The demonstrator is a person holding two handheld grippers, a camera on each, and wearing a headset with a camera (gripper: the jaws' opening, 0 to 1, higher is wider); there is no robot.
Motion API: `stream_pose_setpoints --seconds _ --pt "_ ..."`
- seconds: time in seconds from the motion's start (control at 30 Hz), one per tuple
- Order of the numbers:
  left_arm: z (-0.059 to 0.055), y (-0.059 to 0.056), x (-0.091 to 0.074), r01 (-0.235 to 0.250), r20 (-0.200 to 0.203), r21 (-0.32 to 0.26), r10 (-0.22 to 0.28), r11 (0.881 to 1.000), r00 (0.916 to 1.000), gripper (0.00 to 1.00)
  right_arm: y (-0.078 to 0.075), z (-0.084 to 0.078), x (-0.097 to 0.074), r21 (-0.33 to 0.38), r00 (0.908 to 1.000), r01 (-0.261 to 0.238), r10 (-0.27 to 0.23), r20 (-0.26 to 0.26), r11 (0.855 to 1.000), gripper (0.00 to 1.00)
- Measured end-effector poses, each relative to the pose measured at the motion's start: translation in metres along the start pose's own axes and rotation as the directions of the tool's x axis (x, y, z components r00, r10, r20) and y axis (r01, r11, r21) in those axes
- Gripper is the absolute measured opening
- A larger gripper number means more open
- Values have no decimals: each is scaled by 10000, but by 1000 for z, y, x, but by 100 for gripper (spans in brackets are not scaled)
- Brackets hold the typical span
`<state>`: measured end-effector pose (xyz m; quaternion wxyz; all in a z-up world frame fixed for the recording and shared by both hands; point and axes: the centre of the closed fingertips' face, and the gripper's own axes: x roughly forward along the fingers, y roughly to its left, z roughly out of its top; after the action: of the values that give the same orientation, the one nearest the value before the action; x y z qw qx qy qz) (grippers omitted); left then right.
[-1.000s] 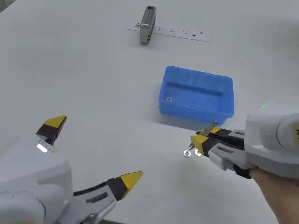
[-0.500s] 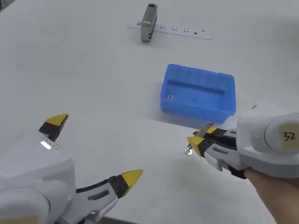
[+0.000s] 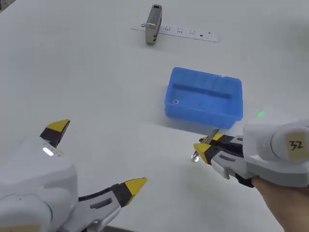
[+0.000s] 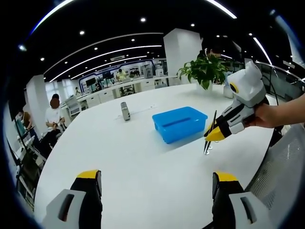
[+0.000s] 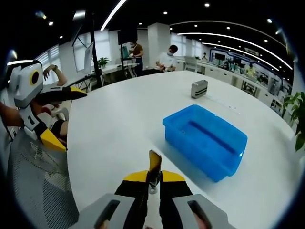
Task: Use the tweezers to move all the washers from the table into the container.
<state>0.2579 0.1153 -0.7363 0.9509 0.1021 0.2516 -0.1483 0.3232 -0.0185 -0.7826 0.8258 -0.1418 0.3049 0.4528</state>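
Nearest me, at the lower left of the head view, my left gripper [image 3: 96, 155] hangs over the white tabletop [image 3: 111, 87]. Its yellow-tipped jaws are spread wide with nothing between them.

At the lower right, my right gripper [image 3: 203, 148] has its jaws pressed together on the slim silver metal tweezers [image 3: 213, 135], which slant down toward the table. Just left of that gripper, right at the tweezer tips, sits a small silver metal ring washer [image 3: 195, 157]. The tips are tiny here, so I can't tell whether they actually pinch it or it just lies on the table beside them.

I read this as the pick-up step for that washer. The next move needs a firm pinch on the ring, a lift clear of the table, and a short carry up the frame. It has to clear the near wall of the blue rectangular plastic container [image 3: 203, 99], which stands close behind, before I let go.

My count is two grippers, one pair of tweezers and one container. I count two washers: the one at the tips and a second washer [image 3: 175, 102] already lying inside the container at its left end.

Farthest off, at the top centre, is one white power strip [image 3: 188, 34] with one grey block-shaped adapter [image 3: 153, 19] standing on its left end.
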Motion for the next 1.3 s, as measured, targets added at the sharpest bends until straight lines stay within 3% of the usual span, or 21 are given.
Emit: stream_pose_setpoints --seconds 0.43,0.67,0.9,1.1,1.3 --pt "0 -1 -1 33 13 48 -33 10000 10000 99 -5 15 -13 -315 9997 224 -222 60 9993 3" --pt "-1 -4 0 115 -64 134 -115 9998 9999 99 -17 49 -21 96 9936 489 -496 1014 9988 3" --pt "-3 -3 0 96 -154 172 -93 9998 9998 99 -28 78 -18 -134 9842 734 -703 1627 9972 3" --pt "-3 -3 0 76 -168 242 -72 9997 9998 99 -38 91 -11 -587 9772 1249 -1125 1802 9904 3" --pt "-3 -3 1 97 -204 252 -92 9996 9998 99 -50 101 -3 -540 9713 1411 -1277 2007 9885 4"
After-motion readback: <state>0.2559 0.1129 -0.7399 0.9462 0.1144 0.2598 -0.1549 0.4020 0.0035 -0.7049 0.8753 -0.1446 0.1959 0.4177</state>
